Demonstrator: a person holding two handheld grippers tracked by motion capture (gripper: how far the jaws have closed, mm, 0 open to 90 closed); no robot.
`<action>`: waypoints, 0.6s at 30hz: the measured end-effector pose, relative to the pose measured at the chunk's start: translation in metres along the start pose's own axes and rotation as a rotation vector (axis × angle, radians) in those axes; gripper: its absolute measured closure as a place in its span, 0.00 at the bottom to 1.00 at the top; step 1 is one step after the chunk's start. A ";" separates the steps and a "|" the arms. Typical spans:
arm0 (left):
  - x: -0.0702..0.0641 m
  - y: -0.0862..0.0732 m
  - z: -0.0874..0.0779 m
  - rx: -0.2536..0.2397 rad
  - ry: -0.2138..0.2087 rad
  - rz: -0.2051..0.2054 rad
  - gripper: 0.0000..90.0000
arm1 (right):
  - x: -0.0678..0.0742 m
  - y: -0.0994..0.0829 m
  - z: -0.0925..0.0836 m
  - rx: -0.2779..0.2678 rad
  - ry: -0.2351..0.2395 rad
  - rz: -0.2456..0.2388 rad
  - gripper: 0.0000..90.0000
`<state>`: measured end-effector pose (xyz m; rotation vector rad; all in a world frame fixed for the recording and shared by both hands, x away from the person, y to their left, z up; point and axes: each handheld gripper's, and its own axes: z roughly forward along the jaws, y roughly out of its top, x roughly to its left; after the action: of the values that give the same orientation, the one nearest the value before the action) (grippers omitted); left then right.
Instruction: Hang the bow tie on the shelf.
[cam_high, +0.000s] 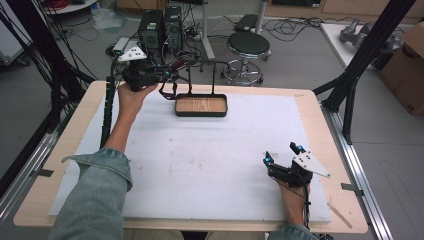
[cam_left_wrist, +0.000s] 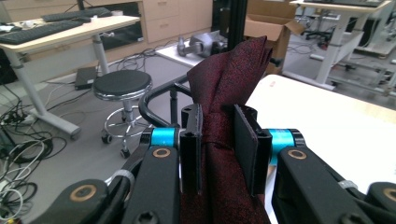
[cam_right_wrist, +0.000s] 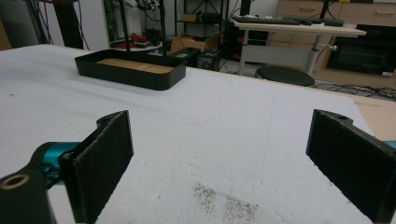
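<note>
Tray (cam_high: 201, 105) at far middle of surface (cam_high: 210, 160), rack bar (cam_high: 207, 62) above it. Left claw (cam_high: 167, 74) raised left of tray, clamped on tie (cam_left_wrist: 224, 121). Right claw (cam_high: 282, 154) near right, spread wide. Stool (cam_high: 248, 45) beyond far edge.

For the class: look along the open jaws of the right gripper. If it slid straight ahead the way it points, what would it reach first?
Probably nothing close: the right gripper faces bare white mat. The black tray lies ahead but left of its line, so it would likely pass it and reach the table's far edge; depth is hard to judge.
</note>
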<state>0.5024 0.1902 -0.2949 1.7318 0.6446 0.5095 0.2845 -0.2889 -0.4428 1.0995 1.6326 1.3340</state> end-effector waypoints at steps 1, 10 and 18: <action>0.001 0.001 0.005 0.003 0.014 -0.001 0.81 | 0.000 0.000 0.000 0.000 0.000 0.000 0.07; 0.008 -0.001 0.014 0.009 0.072 -0.014 0.81 | 0.000 0.000 0.000 -0.002 0.004 -0.001 0.07; 0.018 -0.002 0.019 -0.018 0.111 -0.080 0.81 | 0.000 0.000 0.000 -0.003 0.004 -0.002 0.07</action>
<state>0.5279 0.1881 -0.3015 1.6620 0.7831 0.5568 0.2842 -0.2888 -0.4428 1.0932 1.6337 1.3378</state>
